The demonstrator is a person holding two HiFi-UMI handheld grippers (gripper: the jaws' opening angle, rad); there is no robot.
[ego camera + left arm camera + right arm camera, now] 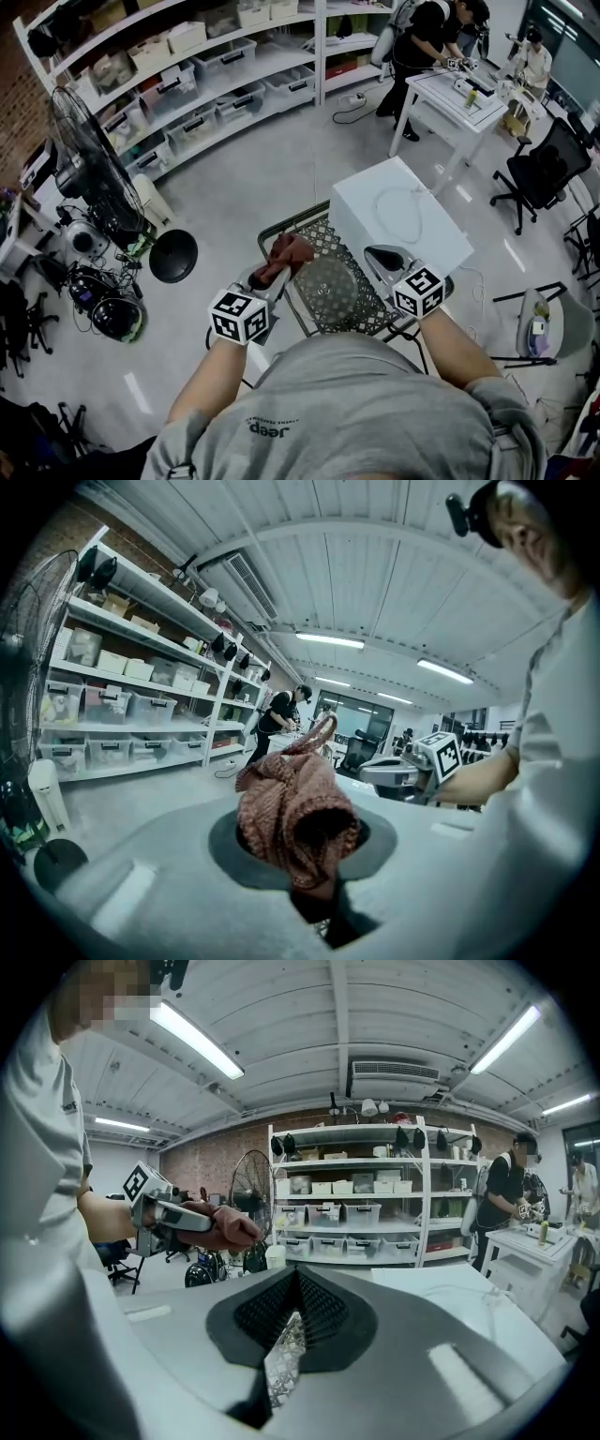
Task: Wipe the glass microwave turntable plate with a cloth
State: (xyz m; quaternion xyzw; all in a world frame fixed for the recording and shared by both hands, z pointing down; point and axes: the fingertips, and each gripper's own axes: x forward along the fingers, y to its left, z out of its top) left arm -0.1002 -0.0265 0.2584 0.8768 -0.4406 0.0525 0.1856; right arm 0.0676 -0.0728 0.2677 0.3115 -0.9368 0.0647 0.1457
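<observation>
Glass plate (328, 286), round and patterned, held level between both tongs above a wire mesh basket (298, 223). Right tongs (373, 260) pinch its near-right rim; in the right gripper view the jaws are pressed onto a sliver of patterned glass (279, 1377). Left tongs (270, 278) pinch a bunched red-brown cloth (286, 253); in the left gripper view the cloth (295, 813) bulges up from the closed jaws. Cloth sits just ahead of the left tongs, by the plate's far-left edge; contact with the glass cannot be told. White table (394, 220) lies beyond the right tongs. Standing fan (89, 169) is well left of the left tongs.
</observation>
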